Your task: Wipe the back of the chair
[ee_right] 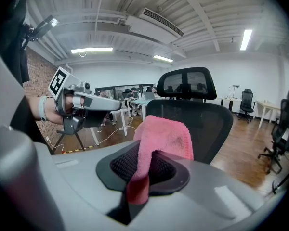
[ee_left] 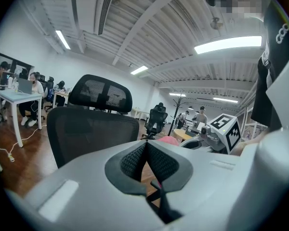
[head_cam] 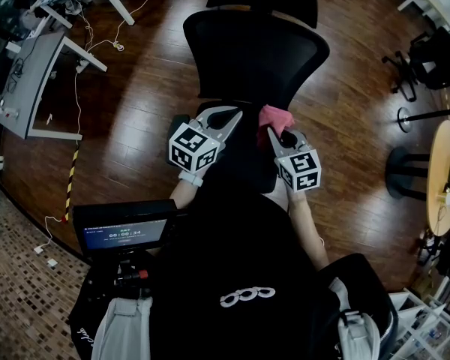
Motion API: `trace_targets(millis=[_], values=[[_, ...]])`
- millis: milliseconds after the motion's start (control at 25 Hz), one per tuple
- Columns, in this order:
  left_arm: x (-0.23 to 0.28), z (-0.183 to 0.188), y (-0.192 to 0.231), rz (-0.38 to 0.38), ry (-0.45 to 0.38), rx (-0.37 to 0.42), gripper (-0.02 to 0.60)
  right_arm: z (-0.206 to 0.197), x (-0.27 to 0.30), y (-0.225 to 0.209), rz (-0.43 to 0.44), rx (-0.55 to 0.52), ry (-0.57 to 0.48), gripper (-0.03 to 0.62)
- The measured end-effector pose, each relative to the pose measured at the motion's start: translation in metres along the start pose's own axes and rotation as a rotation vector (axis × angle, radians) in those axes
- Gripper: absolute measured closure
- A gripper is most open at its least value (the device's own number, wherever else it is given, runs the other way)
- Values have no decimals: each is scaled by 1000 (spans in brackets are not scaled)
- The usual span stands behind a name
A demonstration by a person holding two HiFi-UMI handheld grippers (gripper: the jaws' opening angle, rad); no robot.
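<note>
A black mesh office chair (head_cam: pixel 255 51) with a headrest stands just ahead of me, its backrest (ee_left: pixel 94 131) (ee_right: pixel 197 119) facing both grippers. My right gripper (head_cam: pixel 274 135) is shut on a pink cloth (head_cam: pixel 274 118) (ee_right: pixel 163 138) that bulges out above its jaws, a short way from the backrest. My left gripper (head_cam: pixel 226 118) is shut with nothing in it (ee_left: pixel 145 160), held level beside the right one, short of the chair. In the right gripper view the left gripper (ee_right: pixel 82 102) shows at the left.
Wooden floor (head_cam: pixel 150 88) surrounds the chair. White desks (head_cam: pixel 41 73) with cables stand at the left, a round wooden table (head_cam: pixel 446 175) and a coat stand at the right. More chairs and seated people fill the room behind. A small screen (head_cam: pixel 124 231) hangs at my chest.
</note>
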State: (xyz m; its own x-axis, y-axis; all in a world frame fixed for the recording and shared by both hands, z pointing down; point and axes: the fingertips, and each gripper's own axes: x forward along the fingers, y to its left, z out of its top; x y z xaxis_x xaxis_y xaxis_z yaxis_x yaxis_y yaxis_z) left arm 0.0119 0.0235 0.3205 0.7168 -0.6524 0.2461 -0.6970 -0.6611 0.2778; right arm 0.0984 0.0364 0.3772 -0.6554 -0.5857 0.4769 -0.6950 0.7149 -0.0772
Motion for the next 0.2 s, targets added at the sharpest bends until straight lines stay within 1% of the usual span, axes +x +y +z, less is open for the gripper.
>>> trace_targets(millis=[200], values=[[0, -2, 4, 6, 4, -7, 591, -3, 2, -4, -3, 5, 5, 554]])
